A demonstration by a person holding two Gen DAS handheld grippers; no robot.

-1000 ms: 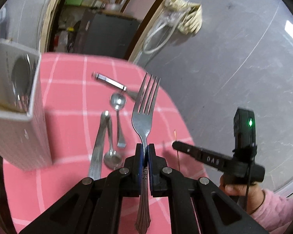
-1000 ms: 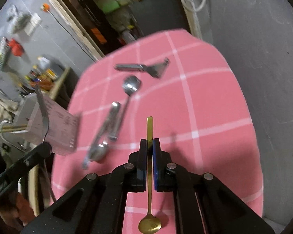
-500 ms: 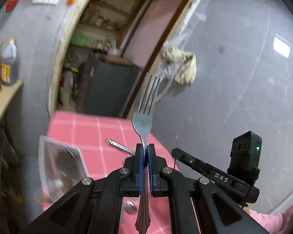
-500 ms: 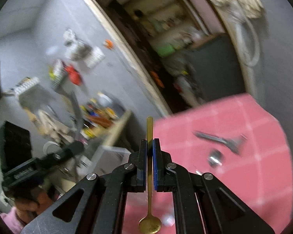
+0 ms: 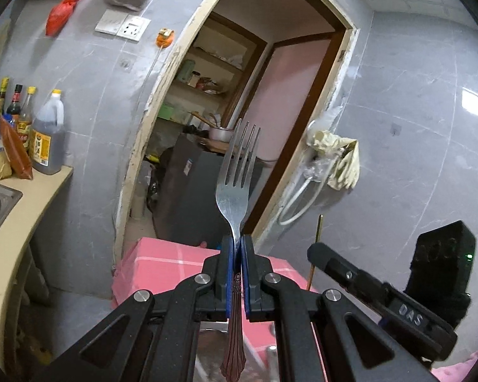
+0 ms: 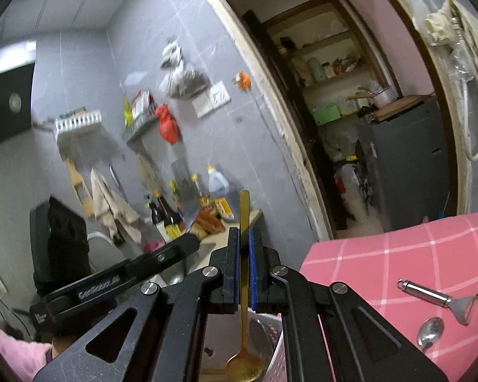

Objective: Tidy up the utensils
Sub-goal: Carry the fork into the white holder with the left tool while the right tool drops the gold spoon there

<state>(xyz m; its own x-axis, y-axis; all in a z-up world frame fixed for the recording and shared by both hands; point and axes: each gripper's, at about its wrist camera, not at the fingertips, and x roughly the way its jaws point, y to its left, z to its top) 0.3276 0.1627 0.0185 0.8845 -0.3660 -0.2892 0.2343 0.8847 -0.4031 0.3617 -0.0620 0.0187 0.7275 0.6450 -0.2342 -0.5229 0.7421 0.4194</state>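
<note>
The jaws of the left gripper [image 5: 238, 248] are clamped on a steel fork [image 5: 237, 172] at its neck, tines up and away, handle trailing back under the camera. The jaws of the right gripper [image 6: 244, 238] pinch a gold spoon [image 6: 244, 334] by its stem, bowl hanging low over a white basket [image 6: 278, 355]. On the pink checked surface [image 6: 398, 254], to the right, lie a peeler [image 6: 439, 299] and, near it, a silver spoon [image 6: 430, 334].
</note>
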